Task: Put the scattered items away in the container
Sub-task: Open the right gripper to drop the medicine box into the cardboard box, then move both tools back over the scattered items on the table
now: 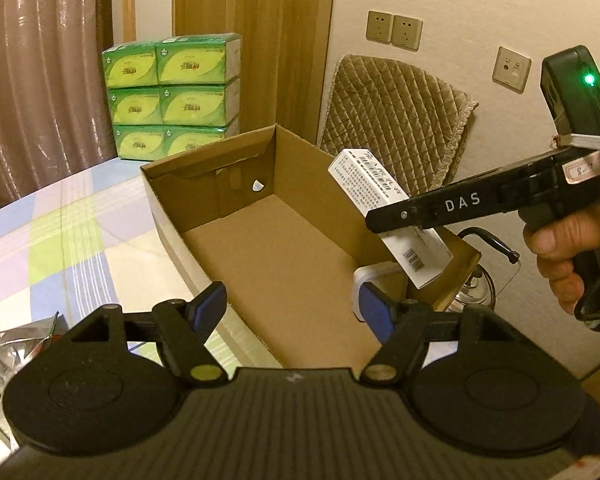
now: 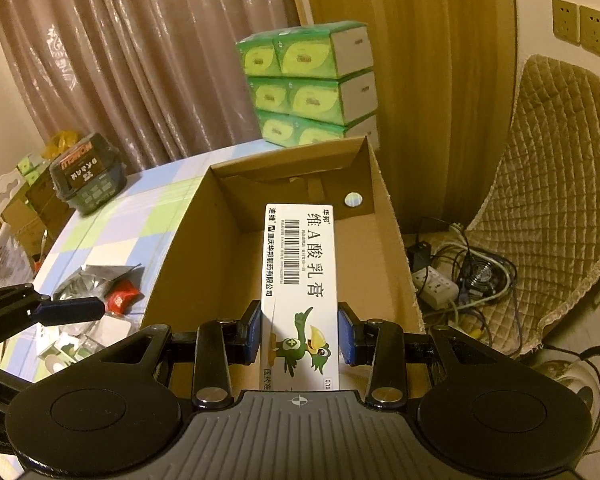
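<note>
An open brown cardboard box (image 1: 284,248) stands on the checked tablecloth; it also shows in the right wrist view (image 2: 220,248). My right gripper (image 2: 301,334) is shut on a long white medicine carton (image 2: 300,280) with a green bird print and holds it over the box; the carton (image 1: 363,184) and that gripper (image 1: 391,220) show in the left wrist view above the box's right wall. My left gripper (image 1: 296,304) is open and empty above the box's near end. A silver foil pouch (image 2: 96,280), a red packet (image 2: 122,294) and small cartons (image 2: 68,348) lie on the table left of the box.
Stacked green tissue packs (image 1: 172,96) stand behind the box at the table's far edge. A quilted chair (image 1: 395,120) is to the right, with a power strip (image 2: 435,286) and cables on the floor. A dark container (image 2: 88,176) sits at the table's far left.
</note>
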Motion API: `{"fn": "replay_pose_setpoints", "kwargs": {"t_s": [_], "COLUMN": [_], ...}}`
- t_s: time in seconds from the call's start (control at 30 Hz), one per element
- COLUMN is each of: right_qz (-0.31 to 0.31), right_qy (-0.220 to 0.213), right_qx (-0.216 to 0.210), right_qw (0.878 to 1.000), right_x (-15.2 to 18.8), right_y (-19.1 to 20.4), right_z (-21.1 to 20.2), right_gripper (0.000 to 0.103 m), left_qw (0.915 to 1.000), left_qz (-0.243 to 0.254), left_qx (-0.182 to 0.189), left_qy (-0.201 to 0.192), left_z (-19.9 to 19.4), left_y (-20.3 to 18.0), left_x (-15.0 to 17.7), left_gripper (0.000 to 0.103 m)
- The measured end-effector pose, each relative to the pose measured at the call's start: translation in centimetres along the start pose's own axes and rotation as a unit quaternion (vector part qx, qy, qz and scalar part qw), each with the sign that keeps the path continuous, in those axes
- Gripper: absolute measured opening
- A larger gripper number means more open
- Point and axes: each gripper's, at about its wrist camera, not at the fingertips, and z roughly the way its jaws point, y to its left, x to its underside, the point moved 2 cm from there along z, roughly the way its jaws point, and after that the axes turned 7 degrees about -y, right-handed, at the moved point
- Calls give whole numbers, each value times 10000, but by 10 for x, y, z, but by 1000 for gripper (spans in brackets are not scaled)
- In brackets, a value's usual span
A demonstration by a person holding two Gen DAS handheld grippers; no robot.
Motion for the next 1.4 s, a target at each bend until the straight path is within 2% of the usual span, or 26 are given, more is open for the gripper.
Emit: {"fn": "replay_pose_setpoints", "kwargs": {"t_s": [0.1, 0.2, 0.27, 0.87, 1.0, 1.13, 1.4], "right_qz": [-59, 26, 37, -130, -225, -400, -670], "right_qy": [82, 40, -24, -20, -41, -76, -86], "right_qx": [-28, -2, 20, 64, 61, 31, -140], "right_qw": [9999, 10000, 10000, 9999, 9997, 9992, 9976], "right_x": [1, 2, 1, 16, 22, 26, 36], "right_y": [3, 2, 1, 17, 27, 41, 73], "right_z": [2, 2, 0, -25, -35, -46, -64], "right_gripper": [36, 47, 49, 53, 61, 65, 88], "left_qw": [10000, 10000, 10000, 9998, 9996, 9992, 9971], "left_qz": [-39, -58, -63, -129, -198, -247, -461], "left_qx": [-22, -49, -59, -168, -216, -296, -591], "left_qy": [-11, -12, -13, -37, -57, -69, -109], "left_z": [-3, -4, -5, -28, -39, -53, -93], "left_y": [1, 2, 3, 5, 7, 11, 27], "left_x": [0, 0, 1, 11, 14, 20, 38], "left_gripper": [69, 69, 69, 71, 73, 73, 78]}}
